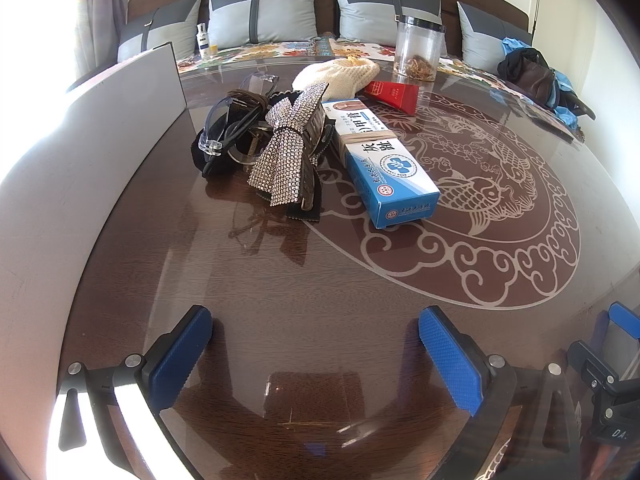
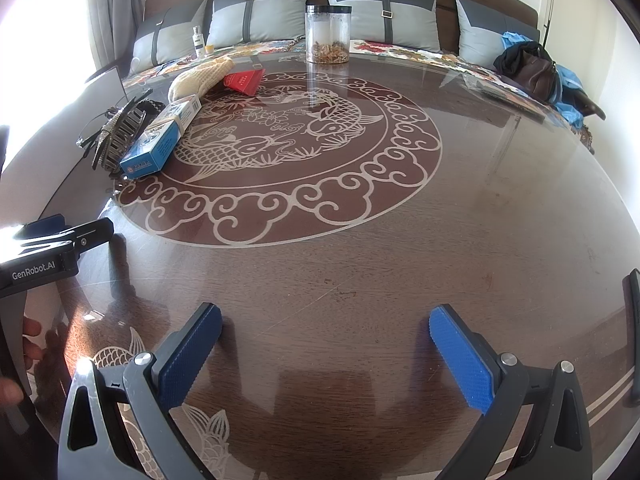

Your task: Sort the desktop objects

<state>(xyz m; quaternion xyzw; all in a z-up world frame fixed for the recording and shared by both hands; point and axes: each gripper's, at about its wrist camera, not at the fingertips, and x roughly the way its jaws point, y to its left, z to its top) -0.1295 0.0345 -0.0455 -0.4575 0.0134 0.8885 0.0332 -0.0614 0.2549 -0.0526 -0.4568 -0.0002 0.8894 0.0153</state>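
A pile of objects lies on the glass-topped table (image 1: pixel 280 280): a blue medicine box (image 1: pixel 384 160), a rhinestone bow hair clip (image 1: pixel 284 148), clear glasses (image 1: pixel 224 128), a red box (image 1: pixel 394 94) and a cream knitted pouch (image 1: pixel 340 76). My left gripper (image 1: pixel 316 344) is open and empty, low over the table, short of the pile. My right gripper (image 2: pixel 326 344) is open and empty; the blue box (image 2: pixel 160 140), hair clip (image 2: pixel 120 136), red box (image 2: pixel 244 80) and pouch (image 2: pixel 200 76) lie far to its left.
A clear jar with a black lid (image 1: pixel 418 48) stands at the table's far edge, also in the right wrist view (image 2: pixel 328 34). A white panel (image 1: pixel 80 152) borders the table's left. Behind are a sofa with grey cushions (image 1: pixel 260 12) and a dark bag (image 1: pixel 532 72). The left gripper's body (image 2: pixel 44 256) shows at left.
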